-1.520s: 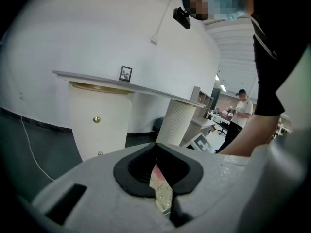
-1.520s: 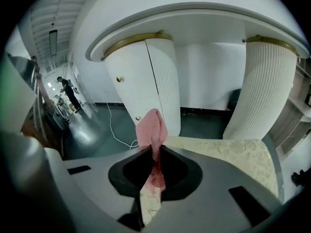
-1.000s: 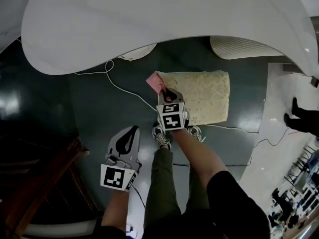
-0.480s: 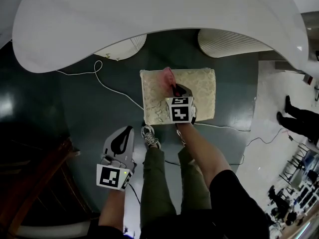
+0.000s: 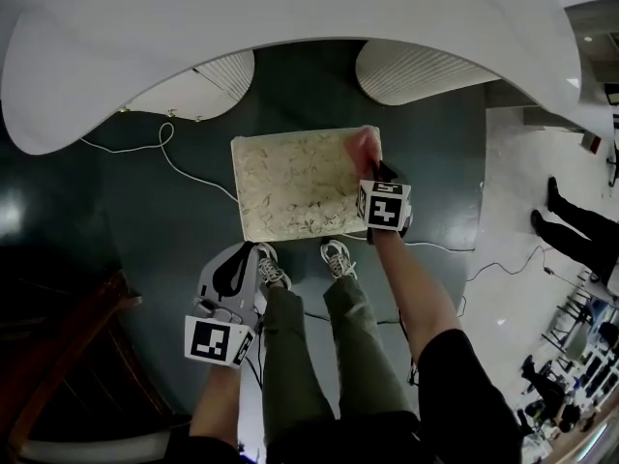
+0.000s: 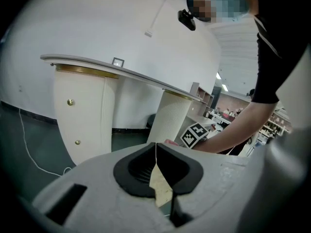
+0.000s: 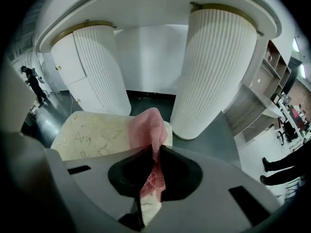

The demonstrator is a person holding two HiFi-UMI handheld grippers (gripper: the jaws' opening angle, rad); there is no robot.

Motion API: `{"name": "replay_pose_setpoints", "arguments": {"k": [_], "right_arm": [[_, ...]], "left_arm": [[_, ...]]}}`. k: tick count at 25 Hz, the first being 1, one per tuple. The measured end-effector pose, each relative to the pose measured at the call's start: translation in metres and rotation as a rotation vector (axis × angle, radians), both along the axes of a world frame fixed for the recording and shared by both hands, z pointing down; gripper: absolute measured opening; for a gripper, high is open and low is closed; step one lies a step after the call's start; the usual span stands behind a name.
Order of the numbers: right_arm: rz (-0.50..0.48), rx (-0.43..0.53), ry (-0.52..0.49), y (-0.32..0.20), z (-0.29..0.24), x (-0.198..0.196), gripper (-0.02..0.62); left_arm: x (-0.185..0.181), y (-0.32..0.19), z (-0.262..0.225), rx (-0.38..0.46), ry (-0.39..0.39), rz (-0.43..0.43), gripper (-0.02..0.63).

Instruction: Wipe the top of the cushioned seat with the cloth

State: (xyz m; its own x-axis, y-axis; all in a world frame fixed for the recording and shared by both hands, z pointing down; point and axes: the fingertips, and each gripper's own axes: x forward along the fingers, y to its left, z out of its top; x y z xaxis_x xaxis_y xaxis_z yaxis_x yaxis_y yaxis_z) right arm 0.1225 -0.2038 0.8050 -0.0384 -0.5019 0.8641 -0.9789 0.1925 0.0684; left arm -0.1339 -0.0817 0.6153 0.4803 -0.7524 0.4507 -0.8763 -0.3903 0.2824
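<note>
**Fig. Cloth at the right rim of the cushioned seat, mid-wipe.**

The right tongs (image 5: pixel 377 168) are clamped on the pink cloth (image 5: pixel 364 145), whose free end lies at the far right corner of the cushioned seat (image 5: pixel 290 187). The seat stands on the dark floor (image 5: pixel 174 230) just ahead of the person's feet, near the ribbed pedestals of the white desk (image 5: pixel 290 27). The left tongs (image 5: pixel 240 259) have their jaws together on nothing and hang beside the left leg, clear of the seat. How much of the top is already wiped cannot be read. The step is best done with the loose fold spread flat on the fabric rather than bunched at the jaws. Light downward pressure and overlapping passes parallel to one edge should follow, each turning back before the cloth slips off the rim.
</note>
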Motion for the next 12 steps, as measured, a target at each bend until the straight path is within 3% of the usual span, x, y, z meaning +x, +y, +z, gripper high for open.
{"name": "replay_pose_setpoints", "arguments": {"k": [7,12], "right_arm": [[0.071,-0.020,0.041,0.008,0.003,0.072,0.037],[0.115,-0.010,0.042,0.012,-0.006,0.092,0.037]], "left_arm": [[0.049,-0.002,0.002,0.001,0.013,0.024,0.020],[0.061,-0.003,-0.005,0.010,0.018,0.042,0.020]]}}
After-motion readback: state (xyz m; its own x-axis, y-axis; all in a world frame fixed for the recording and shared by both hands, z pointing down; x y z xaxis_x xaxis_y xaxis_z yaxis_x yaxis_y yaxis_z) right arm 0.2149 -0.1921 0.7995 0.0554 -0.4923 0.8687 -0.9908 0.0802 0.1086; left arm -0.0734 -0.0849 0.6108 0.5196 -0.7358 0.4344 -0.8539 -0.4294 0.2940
